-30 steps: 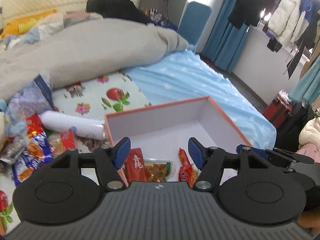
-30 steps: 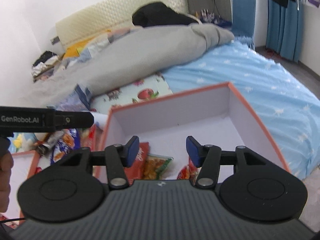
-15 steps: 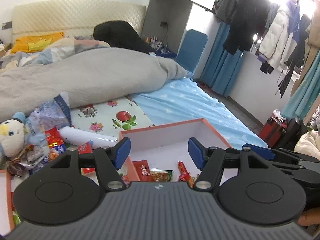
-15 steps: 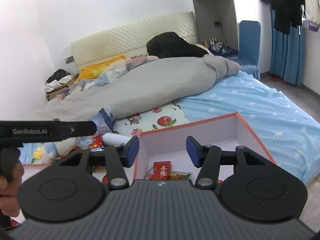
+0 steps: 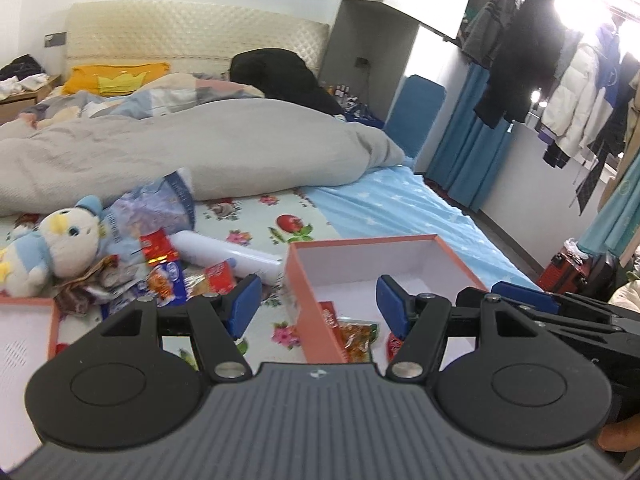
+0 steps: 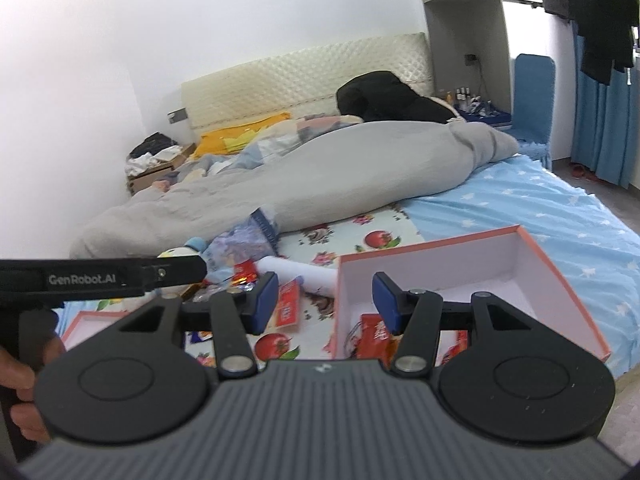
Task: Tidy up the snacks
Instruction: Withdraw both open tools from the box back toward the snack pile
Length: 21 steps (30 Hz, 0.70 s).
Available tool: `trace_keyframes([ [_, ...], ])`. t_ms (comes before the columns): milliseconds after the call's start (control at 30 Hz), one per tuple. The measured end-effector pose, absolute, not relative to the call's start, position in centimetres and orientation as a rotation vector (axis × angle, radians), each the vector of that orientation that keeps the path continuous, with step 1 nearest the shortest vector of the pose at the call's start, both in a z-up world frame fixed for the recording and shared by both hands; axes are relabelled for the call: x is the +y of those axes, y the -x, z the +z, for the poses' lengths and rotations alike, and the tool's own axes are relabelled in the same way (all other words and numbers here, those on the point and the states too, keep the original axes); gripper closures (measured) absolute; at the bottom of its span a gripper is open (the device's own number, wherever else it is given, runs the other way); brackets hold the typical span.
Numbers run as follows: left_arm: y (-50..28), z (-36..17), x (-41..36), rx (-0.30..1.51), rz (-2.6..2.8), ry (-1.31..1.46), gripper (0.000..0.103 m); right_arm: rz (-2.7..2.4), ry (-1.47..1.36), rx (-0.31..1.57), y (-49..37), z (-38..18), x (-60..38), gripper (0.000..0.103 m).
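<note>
An orange box [image 5: 304, 276] [image 6: 560, 280] with a white inside lies on the bed, holding a red packet [image 6: 374, 336], an orange-filled packet [image 5: 358, 336] and another red one. A heap of loose snack packets [image 5: 168, 276] [image 6: 289, 305] lies left of it on the fruit-print sheet. My left gripper [image 5: 318, 306] hovers open and empty above the box's left wall. My right gripper [image 6: 324, 300] is open and empty too, over the same wall. The other gripper shows at each view's edge.
A white bottle [image 5: 228, 258] and a plush toy [image 5: 52, 248] lie by the heap, with a blue bag [image 5: 156, 208] behind. An orange lid [image 5: 24, 320] sits at the left. A grey duvet [image 5: 200, 148] covers the far bed. Blue sheet [image 6: 540, 208] spreads to the right.
Both grippers have pulled back and up from inside the box and shifted left. More of the bed, the snack heap and the plush toy came into view. Jaws kept their width.
</note>
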<state>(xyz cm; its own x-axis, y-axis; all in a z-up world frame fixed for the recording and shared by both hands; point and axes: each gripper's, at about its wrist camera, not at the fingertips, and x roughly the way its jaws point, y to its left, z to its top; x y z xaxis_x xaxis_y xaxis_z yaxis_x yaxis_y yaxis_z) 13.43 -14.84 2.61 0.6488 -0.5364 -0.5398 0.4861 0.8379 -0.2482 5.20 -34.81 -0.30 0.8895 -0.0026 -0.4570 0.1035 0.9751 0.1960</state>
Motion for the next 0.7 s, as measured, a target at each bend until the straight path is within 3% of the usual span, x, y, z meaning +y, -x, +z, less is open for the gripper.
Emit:
trace_keyframes([
  [700, -7.2, -1.5, -5.3, 0.648, -0.332, 0.116, 0.034, 0.144, -0.184, 0.532, -3.9, -3.7, -27.2, 0.048],
])
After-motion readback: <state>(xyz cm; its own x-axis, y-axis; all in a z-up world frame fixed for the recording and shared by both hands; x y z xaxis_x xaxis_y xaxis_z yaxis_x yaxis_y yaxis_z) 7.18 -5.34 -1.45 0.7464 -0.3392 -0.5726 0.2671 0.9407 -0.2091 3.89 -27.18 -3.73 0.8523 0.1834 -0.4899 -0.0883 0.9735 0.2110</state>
